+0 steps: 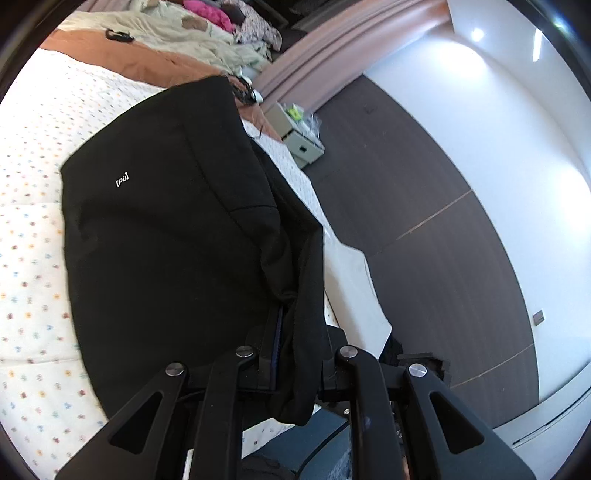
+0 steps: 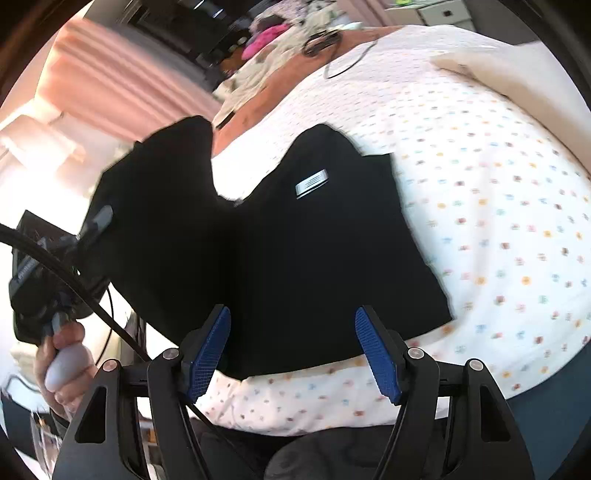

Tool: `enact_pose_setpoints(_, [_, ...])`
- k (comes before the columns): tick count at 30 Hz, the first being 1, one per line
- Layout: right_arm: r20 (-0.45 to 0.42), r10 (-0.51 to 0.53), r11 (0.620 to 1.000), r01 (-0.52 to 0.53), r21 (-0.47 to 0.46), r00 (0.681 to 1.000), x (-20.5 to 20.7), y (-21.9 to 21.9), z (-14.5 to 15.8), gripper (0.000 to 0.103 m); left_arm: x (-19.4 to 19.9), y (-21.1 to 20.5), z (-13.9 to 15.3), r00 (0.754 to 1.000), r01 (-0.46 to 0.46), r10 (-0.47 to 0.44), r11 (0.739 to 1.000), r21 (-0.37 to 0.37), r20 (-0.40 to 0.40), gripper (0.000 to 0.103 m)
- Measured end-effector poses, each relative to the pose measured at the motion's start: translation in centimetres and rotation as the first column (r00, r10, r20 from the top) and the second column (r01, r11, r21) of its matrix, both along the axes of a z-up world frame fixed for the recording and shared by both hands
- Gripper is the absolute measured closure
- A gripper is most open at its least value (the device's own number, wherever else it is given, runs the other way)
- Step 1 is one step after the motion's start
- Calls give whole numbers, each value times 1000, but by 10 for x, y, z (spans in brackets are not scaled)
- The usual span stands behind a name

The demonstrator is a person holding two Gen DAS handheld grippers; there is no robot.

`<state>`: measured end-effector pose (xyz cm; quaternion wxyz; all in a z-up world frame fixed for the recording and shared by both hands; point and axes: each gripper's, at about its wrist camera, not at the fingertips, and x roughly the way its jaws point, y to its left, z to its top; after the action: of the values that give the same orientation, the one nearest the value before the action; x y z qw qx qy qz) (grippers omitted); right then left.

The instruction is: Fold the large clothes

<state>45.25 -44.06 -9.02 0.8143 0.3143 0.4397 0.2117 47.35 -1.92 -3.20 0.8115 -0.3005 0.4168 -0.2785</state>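
Note:
A large black garment [image 1: 166, 229] with a small white logo [image 1: 122, 181] lies spread on the bed. My left gripper [image 1: 295, 354] is shut on its near right edge, and the cloth bunches up between the fingers and hangs over the bed's side. In the right wrist view the same garment [image 2: 295, 240] shows a white label [image 2: 312, 182]. Its left part is lifted toward the left gripper [image 2: 92, 229], which a hand [image 2: 62, 354] holds. My right gripper [image 2: 293, 314] is open just above the garment's near edge. Its blue pads [image 2: 210, 350] are bare.
The bed carries a white dotted sheet [image 1: 33, 221] [image 2: 498, 221], an orange blanket [image 1: 110, 51] and a pile of other clothes [image 1: 207, 22] at the far end. A bedside cabinet [image 1: 299, 140] stands on the dark floor [image 1: 424, 221]. Pink curtains [image 2: 122, 85] hang behind. A cable [image 2: 347, 62] lies on the bed.

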Motion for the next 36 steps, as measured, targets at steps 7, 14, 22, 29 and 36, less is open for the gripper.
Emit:
enact_pose_setpoints(7, [-22, -81, 997, 81, 14, 996, -32, -40, -14, 34, 31, -48, -27, 994, 76, -70, 995, 65, -85, 88])
enact_pose_setpoints(14, [-36, -124, 992, 125, 16, 992, -62, -40, -9, 34, 41, -88, -45, 979, 149, -128, 980, 129, -159, 84])
enact_pose_setpoints(22, [-5, -99, 994, 99, 39, 995, -53, -41, -5, 34, 28, -64, -36, 985, 130, -127, 991, 17, -113, 19])
enact_pose_setpoints(29, [4, -31, 999, 31, 11, 1000, -21, -10, -1, 33, 13, -32, -42, 993, 26, -17, 997, 74, -119, 19])
enact_pose_setpoints(36, [-12, 44, 998, -45, -53, 999, 3, 28, 7, 33, -5, 6, -67, 985, -73, 91, 990, 122, -149, 19])
